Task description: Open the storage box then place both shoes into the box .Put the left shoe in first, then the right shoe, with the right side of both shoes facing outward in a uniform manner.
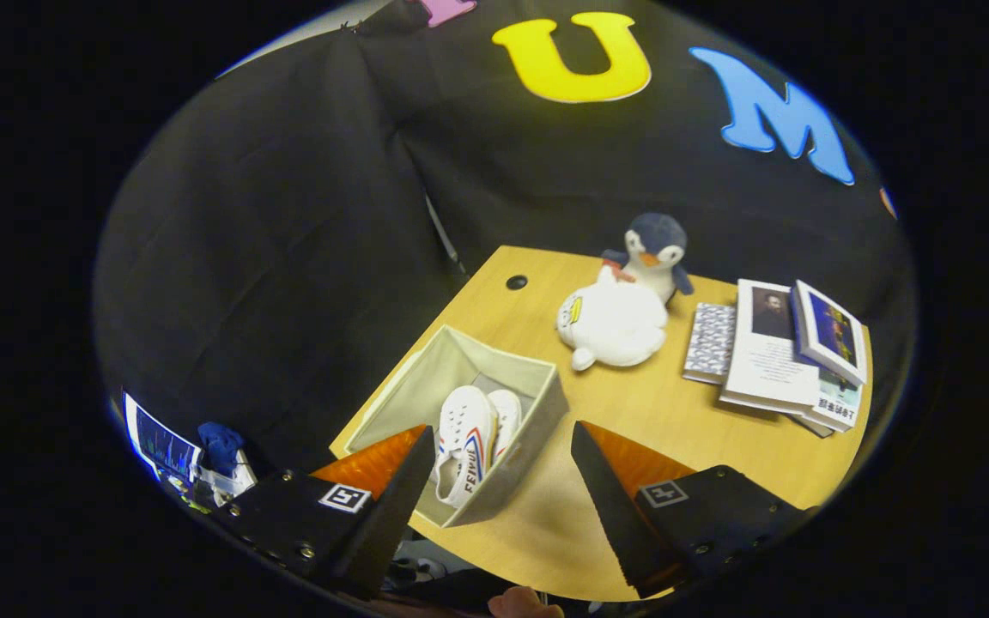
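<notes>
Gripper (494, 463) spread and empty, held above the light wooden worktop (632, 412); open grey fabric storage box (546, 403) just ahead, both white canvas shoes (473, 433) inside, long axes running away from the fingers.

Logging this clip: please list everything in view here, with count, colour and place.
storage box: one, grey fabric, open, near the table's edge, just ahead of the fingers
shoes: two, white with red and blue stripes, side by side inside the storage box
table: one, light wood
white plush toy: one, lying beyond the box
penguin plush: one, dark blue and white, upright behind the white plush toy
books: a few, stacked and overlapping, beside the plush toys
gripper: one, fingers open, holding nothing, hovering over the near end of the box
fingertip: one, the person's, below the gripper
</notes>
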`<state>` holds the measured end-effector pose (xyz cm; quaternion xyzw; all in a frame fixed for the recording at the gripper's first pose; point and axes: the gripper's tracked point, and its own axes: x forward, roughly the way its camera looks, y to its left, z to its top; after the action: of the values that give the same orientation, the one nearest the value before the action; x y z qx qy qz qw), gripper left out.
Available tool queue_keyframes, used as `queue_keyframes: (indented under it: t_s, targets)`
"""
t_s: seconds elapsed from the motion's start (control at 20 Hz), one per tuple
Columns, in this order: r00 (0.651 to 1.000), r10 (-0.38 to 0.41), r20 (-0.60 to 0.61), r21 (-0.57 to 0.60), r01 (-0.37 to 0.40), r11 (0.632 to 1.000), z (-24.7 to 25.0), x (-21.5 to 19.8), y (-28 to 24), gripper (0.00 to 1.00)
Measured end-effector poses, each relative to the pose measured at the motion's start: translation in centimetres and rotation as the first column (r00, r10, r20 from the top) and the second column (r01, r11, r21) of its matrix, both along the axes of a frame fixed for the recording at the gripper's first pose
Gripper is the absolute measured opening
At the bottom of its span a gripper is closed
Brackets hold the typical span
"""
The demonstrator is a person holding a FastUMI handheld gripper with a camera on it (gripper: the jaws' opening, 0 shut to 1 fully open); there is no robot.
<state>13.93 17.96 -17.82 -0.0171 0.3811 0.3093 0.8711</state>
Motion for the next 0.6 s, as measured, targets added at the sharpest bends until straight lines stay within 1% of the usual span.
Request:
queue_keyframes:
  t_s: [0.05, 0.15, 0.3, 0.35, 0.45, 0.6]
  targets:
    - [0.998, -0.036, 0.059, 0.006, 0.036, 0.999, 1.3, 0.4, -1.6, 0.98]
    - [0.98, -0.109, 0.166, 0.028, 0.106, 0.994, 3.8, 1.1, -4.5, 0.98]
    - [0.935, -0.219, 0.278, 0.09, 0.201, 0.975, 7.3, 0.6, -7.8, 0.98]
    - [0.914, -0.257, 0.315, 0.114, 0.232, 0.966, 8.3, 0.5, -8.9, 0.98]
    - [0.857, -0.324, 0.399, 0.151, 0.288, 0.946, 10.7, 0.7, -11.1, 0.98]
    - [0.768, -0.38, 0.515, 0.197, 0.325, 0.925, 14.6, 0.2, -12.7, 0.98]
